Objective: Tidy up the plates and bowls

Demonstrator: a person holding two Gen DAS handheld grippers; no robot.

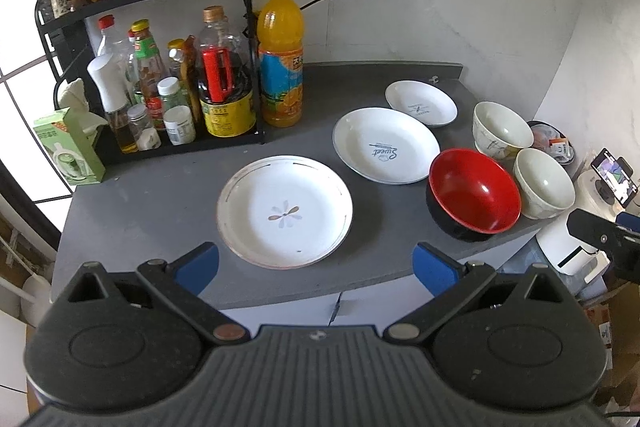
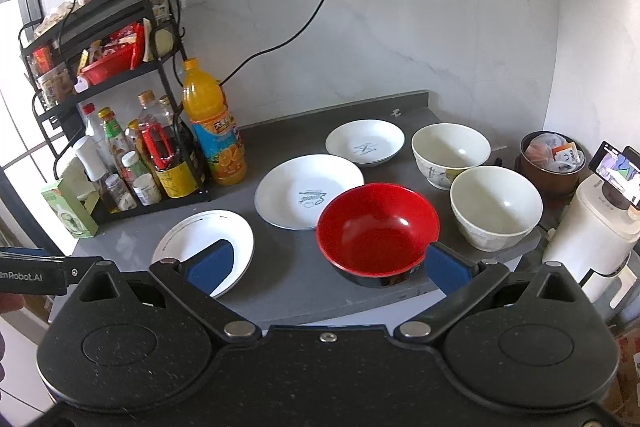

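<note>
Bare counter [image 1: 160, 203] before rack [image 1: 152, 75]

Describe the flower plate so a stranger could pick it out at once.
Start at the black condiment rack on the grey countertop and look toward the counter's front edge. The flower plate lies there alone, nearest the left gripper. Unlike the two plates with blue script behind it, it shows a brown petal motif at its centre.

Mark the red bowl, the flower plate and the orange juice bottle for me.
red bowl [image 2: 376, 227]: right wrist view, on its red inner floor.
flower plate [image 1: 285, 213]: left wrist view, on the flower print at its centre.
orange juice bottle [image 1: 281, 75]: left wrist view, on its label.
</note>
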